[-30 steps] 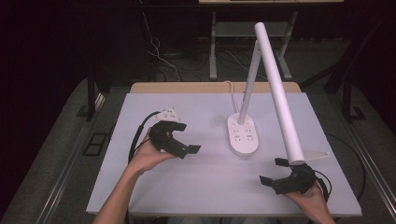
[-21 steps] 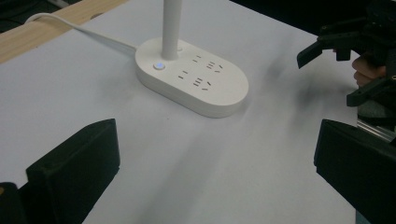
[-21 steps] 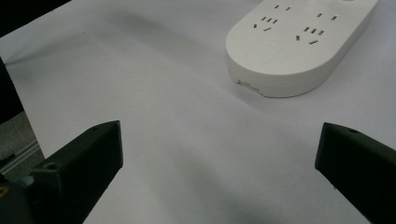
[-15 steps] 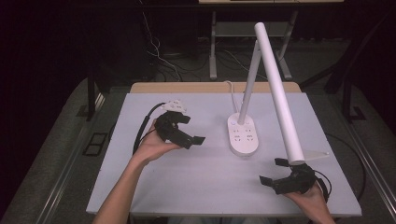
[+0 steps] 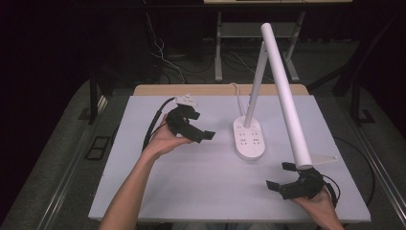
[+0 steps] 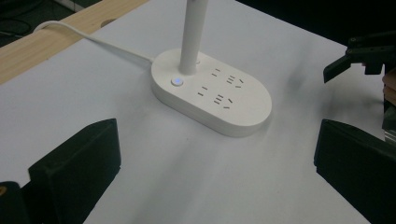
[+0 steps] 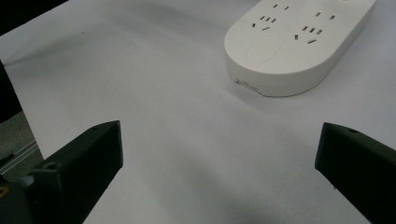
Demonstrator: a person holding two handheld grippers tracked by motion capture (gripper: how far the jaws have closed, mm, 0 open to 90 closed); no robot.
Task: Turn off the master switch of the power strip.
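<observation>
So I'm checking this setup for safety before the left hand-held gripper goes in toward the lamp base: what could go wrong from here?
1. The left hand-held gripper, jaws open, could miss the small button and push the lamp base.
2. The lamp head slants low over the right hand-held gripper; lifting that hand could knock it.
3. The cord might snag.

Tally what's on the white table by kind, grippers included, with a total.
Desk lamp with socket base: 1
Power cord: 1
Handheld grippers: 2, the left gripper and the right gripper, both open
Total: 4
</observation>
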